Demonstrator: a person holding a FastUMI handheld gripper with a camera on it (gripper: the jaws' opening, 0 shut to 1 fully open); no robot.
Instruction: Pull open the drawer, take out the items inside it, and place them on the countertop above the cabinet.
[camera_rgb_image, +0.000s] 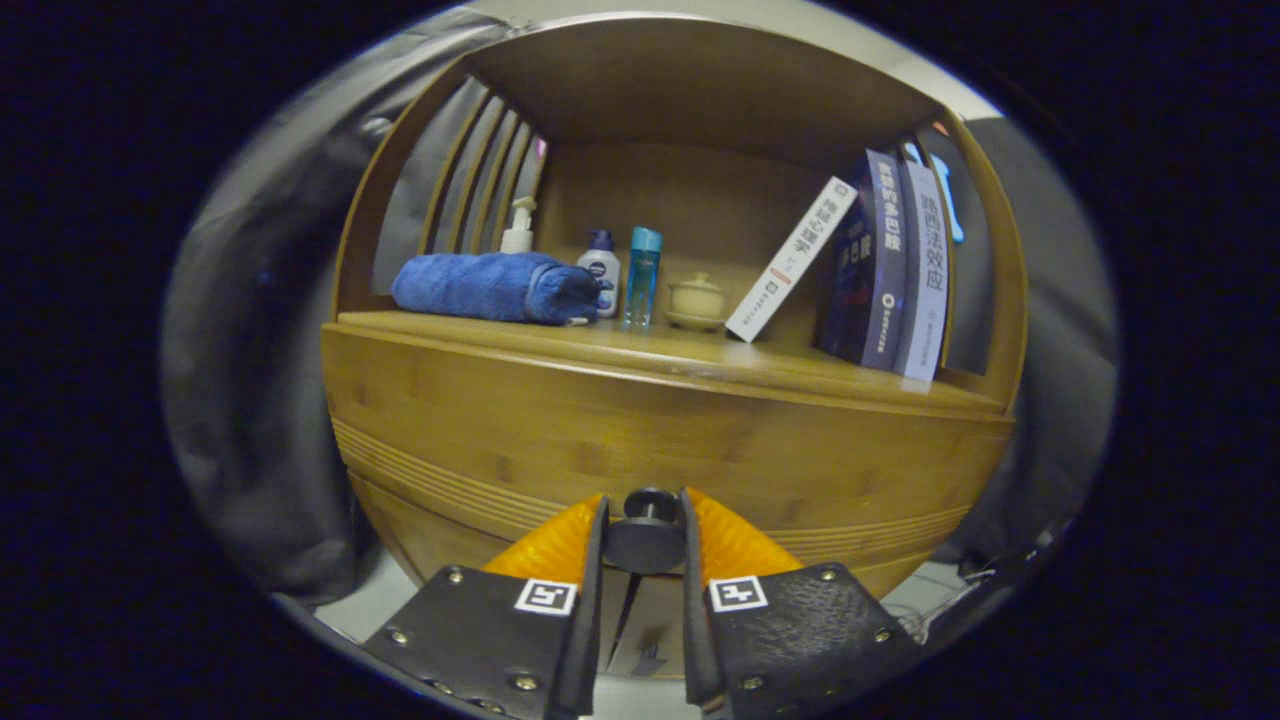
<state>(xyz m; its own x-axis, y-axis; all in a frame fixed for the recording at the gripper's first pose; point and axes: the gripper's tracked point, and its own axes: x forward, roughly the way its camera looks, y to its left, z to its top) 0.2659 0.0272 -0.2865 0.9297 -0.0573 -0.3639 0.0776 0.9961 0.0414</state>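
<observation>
A wooden cabinet fills the view, its drawer front (640, 440) closed flush below the countertop (700, 360). A dark round knob (646, 530) sticks out of the drawer front at the bottom middle. My gripper (645, 515) has one finger on each side of the knob, and both fingers press against it. The inside of the drawer is hidden.
On the countertop stand a rolled blue towel (495, 286), a pump bottle (518, 226), a small white bottle (601, 270), a blue tube (642, 272), a lidded cup (697, 301), a leaning white book (792, 258) and upright dark books (885, 270). A bare strip runs along the counter's front edge.
</observation>
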